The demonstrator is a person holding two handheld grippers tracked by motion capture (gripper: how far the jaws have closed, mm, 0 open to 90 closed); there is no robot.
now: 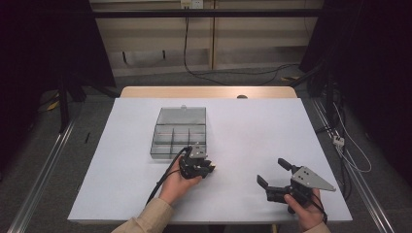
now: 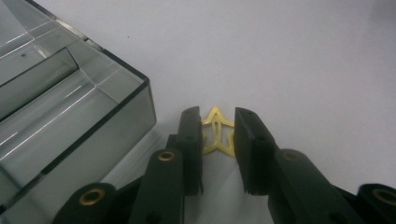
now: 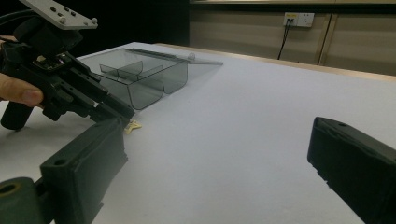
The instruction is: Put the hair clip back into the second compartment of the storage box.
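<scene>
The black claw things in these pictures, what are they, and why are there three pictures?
They are hand-held grippers: a person squeezes one in each hand. One camera looks down from above at the white table. There the left gripper sits beside a clear box with compartments, its lid open, and the right gripper waits wide open. The other two cameras ride on the grippers. The left gripper's camera shows its jaws on either side of a small gold star lying on the table, not yet squeezed.
</scene>
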